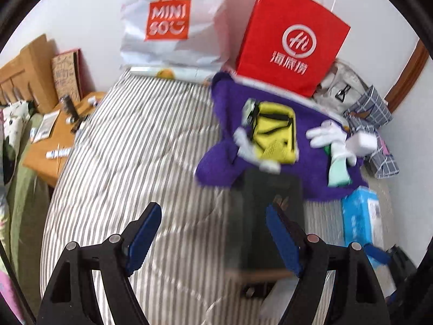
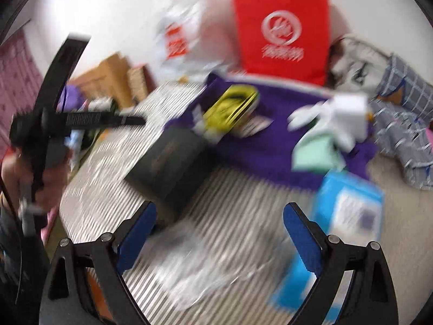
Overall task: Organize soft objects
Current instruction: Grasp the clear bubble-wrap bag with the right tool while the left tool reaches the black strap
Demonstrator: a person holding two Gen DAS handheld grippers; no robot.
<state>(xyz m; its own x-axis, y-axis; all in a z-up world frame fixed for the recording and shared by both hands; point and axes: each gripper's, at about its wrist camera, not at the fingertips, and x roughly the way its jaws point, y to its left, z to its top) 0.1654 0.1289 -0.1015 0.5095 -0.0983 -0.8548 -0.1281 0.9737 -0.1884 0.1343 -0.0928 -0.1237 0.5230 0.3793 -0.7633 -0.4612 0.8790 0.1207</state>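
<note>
A purple knit cloth (image 1: 224, 162) lies on the striped bed (image 1: 130, 149) below a red paper bag (image 1: 292, 38). On it lie a yellow pouch (image 1: 273, 135), white gloves (image 1: 327, 135) and a mint sock (image 1: 339, 170). A black box (image 1: 270, 203) stands in front of the cloth. My left gripper (image 1: 213, 233) is open and empty above the stripes, its right finger beside the box. My right gripper (image 2: 219, 233) is open and empty; its view is blurred and shows the cloth (image 2: 257, 146), the pouch (image 2: 230, 105) and the box (image 2: 167, 168).
A white Miniso bag (image 1: 167, 21) leans on the wall. A checked grey cloth (image 1: 373, 113) and a grey bag (image 1: 341, 84) lie at right. A blue packet (image 1: 360, 214) lies near right. A wooden side table (image 1: 51, 140) with small items stands at left.
</note>
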